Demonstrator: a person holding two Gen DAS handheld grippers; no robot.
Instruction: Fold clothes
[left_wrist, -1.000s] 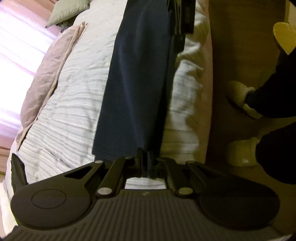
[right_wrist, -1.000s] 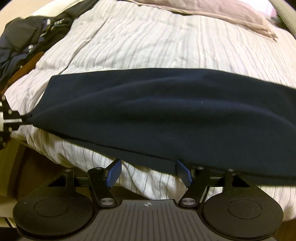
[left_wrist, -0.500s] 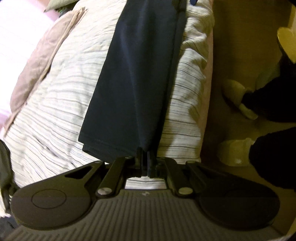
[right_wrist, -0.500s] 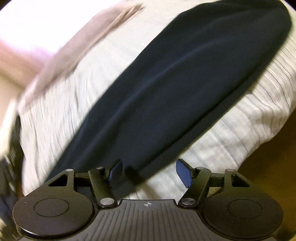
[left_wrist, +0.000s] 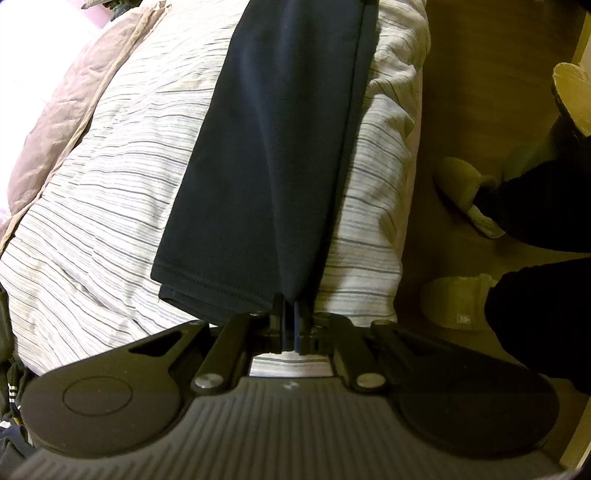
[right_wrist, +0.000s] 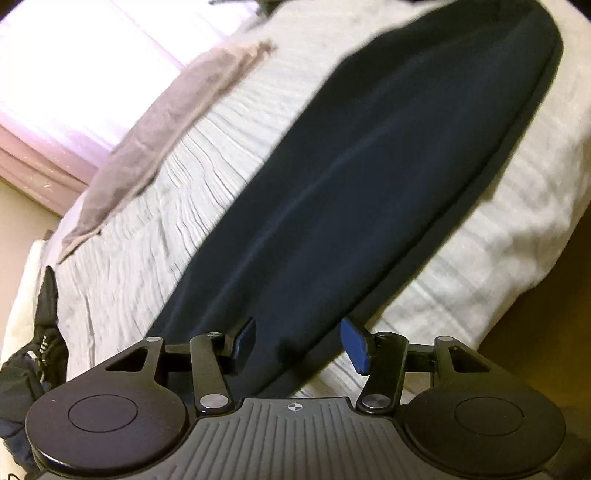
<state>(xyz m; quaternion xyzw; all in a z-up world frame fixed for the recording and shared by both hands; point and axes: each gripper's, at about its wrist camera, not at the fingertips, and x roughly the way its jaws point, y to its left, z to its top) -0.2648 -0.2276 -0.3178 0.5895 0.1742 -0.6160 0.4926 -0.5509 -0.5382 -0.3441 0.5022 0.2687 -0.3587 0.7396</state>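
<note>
Since the frame a second earlier, my right tongs (right_wrist: 297, 341) had rolled hard, so the garment (right_wrist: 369, 192) that had lain across that view now ran diagonally away from them toward the upper right. Their jaws had just been closing and stood about half open, the blue pads (right_wrist: 354, 343) on either side of the garment's near end without pressing on it. I judged I was lining up a grasp on that end, not yet holding it.

My left tongs (left_wrist: 290, 325) had barely shifted. They were clamped tight on the corner of the garment (left_wrist: 273, 147) at its hem, and the cloth stretched straight away from them along the striped duvet (left_wrist: 110, 192), close to the bed's edge. Compared with a second before, more of the doubled hem showed on the left, so the view had tipped slightly downward.

With one end pinned and the other about to be taken, I reckoned the long fold was already made and the next move would bring one end over to the other.

Some things I could not settle. The right view was smeared by motion, so how many layers sat between the pads was unclear. The garment's far end was cut off at the top of the left view. Beyond it, a pinkish blanket (left_wrist: 70, 122) lay along the duvet's far side. To the right, on the floor, the person's slippers (left_wrist: 456, 301) showed.
</note>
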